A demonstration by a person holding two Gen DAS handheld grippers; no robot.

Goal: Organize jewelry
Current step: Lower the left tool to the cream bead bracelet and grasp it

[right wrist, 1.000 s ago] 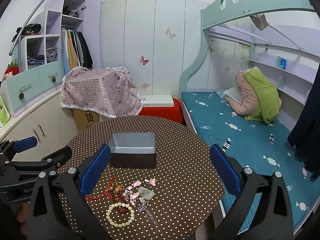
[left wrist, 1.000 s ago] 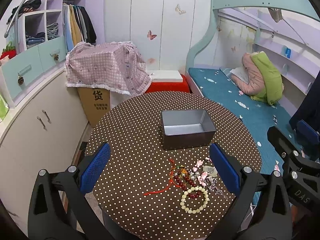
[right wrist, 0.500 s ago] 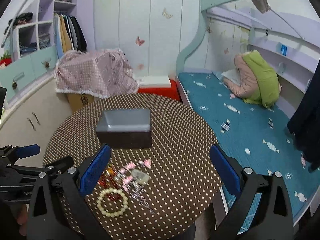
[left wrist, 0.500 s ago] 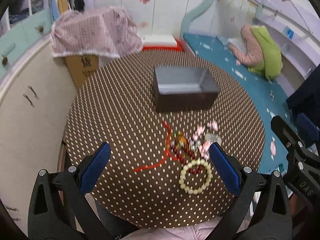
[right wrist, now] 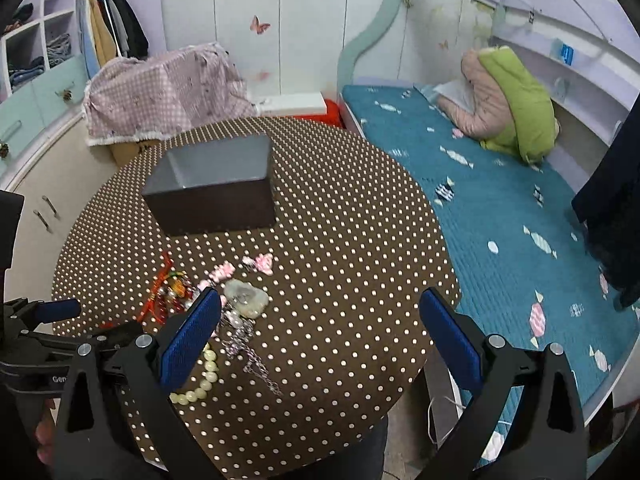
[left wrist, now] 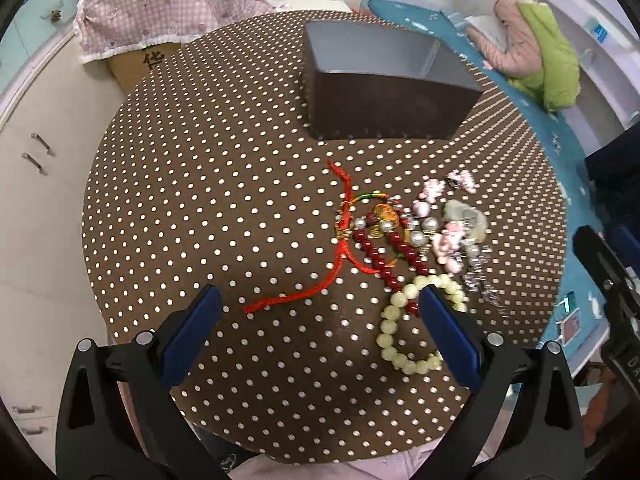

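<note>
Hovering spread, left gripper (left wrist: 320, 320) overhangs table (left wrist: 200, 184) edge.

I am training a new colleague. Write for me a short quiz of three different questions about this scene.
1. True or false: the dark rectangular open box holds jewelry.
2. Which lies nearest the left gripper? A. pale cream bead bracelet B. pink flower charms C. the box
3. Fill in: the thin red cord lies on the brown ____ tablecloth.

Key: 1 false; 2 A; 3 polka-dot.
</note>
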